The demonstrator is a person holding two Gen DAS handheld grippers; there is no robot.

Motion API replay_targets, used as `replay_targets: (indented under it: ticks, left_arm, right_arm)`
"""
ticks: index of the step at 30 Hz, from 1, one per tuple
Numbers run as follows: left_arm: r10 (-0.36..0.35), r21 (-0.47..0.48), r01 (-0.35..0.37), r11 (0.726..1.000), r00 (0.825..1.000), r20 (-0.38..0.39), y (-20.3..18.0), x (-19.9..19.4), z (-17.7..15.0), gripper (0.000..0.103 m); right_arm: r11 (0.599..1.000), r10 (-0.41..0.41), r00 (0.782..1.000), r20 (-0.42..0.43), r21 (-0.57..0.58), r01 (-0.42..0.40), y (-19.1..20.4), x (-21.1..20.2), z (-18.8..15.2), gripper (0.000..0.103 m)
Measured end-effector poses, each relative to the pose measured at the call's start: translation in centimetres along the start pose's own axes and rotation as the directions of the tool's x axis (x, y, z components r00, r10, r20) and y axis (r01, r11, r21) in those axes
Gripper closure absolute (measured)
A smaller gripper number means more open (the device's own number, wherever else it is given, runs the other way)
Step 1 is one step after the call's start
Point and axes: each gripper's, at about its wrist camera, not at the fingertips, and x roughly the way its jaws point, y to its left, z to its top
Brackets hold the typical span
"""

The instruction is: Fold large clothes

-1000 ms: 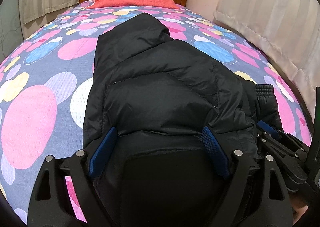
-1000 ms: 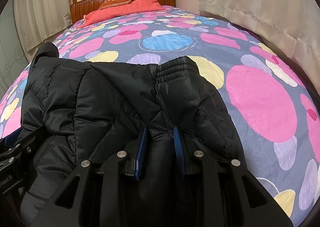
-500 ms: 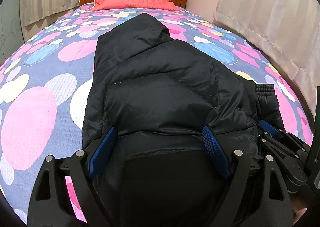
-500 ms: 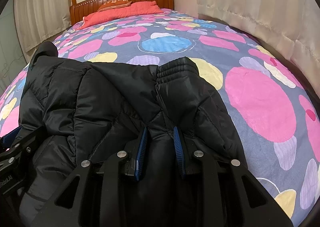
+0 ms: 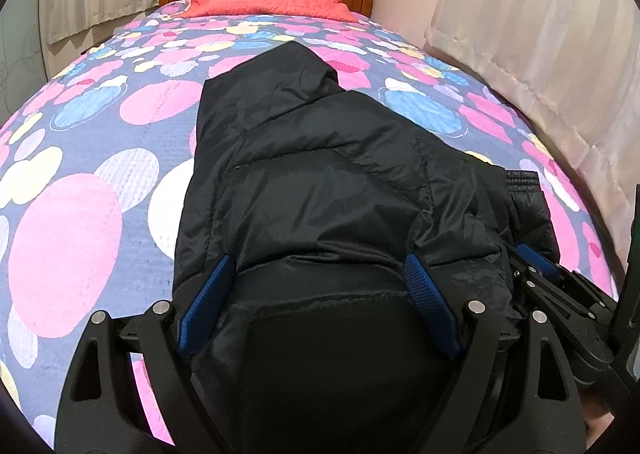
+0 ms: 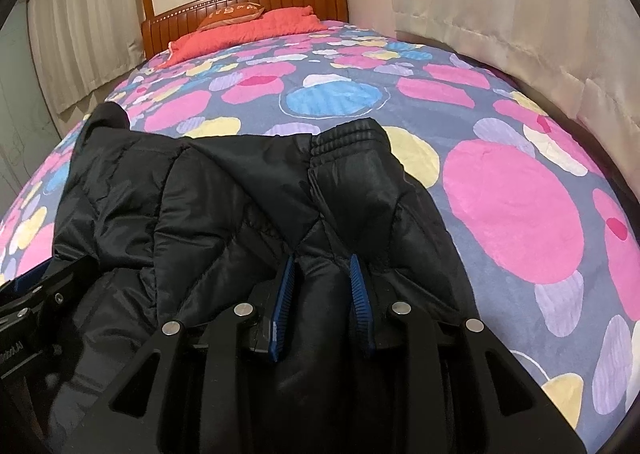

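Right wrist view, black jacket fold between opening right hand-held gripper, left hand-held gripper wide around hem

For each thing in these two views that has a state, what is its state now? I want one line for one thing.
Black padded hooded jacket: lying on the bed, partly folded, near edge between both grippers' fingers.
Left gripper: wide open around a thick bunch of jacket.
Right gripper: narrow, jaws opening, a jacket fold between the fingers.
Elastic sleeve cuff: lying flat, pointing to the headboard.
Circle-patterned bedspread: spread smooth.
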Motion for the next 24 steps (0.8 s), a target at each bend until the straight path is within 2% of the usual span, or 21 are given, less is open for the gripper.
replay_targets:
  ticks: [8,13,16,18,20,22,24]
  left_arm:
    - [-0.011,-0.062,0.01,0.998,1.0,-0.022,0.5,-1.4,0.9,0.017]
    - [-0.025,-0.107,0.024,0.994,1.0,-0.003,0.8,-2.9,1.1,0.017]
    - [-0.051,-0.166,0.052,0.985,0.999,0.01,1.8,-4.2,1.2,0.017]
    - [-0.063,-0.214,0.066,0.975,0.998,0.023,2.9,-4.9,1.3,0.017]
    - [-0.069,-0.283,0.076,0.956,0.997,0.035,4.6,-5.4,1.2,0.017]
    - [-0.075,-0.374,0.085,0.924,0.996,0.042,6.7,-5.7,0.8,0.017]
    - [-0.106,-0.5,0.115,0.858,0.993,0.047,9.6,-5.6,-0.1,0.017]
  right_arm:
    - [0.999,0.009,1.0,0.03,0.034,-0.01,-0.3,-2.4,0.8,0.068]
    - [0.998,0.033,0.998,0.05,0.053,-0.036,-0.4,-4.0,1.4,0.068]
    - [0.995,0.059,0.996,0.061,0.077,-0.064,-0.8,-4.9,1.7,0.067]
    - [0.987,0.091,0.993,0.072,0.123,-0.099,-1.6,-5.7,2.1,0.055]
    - [0.976,0.121,0.989,0.089,0.171,-0.135,-2.7,-6.4,2.3,0.052]
    - [0.956,0.159,0.982,0.103,0.233,-0.179,-4.2,-6.8,2.5,0.049]
    - [0.926,0.206,0.972,0.113,0.299,-0.23,-5.8,-6.6,2.4,0.041]
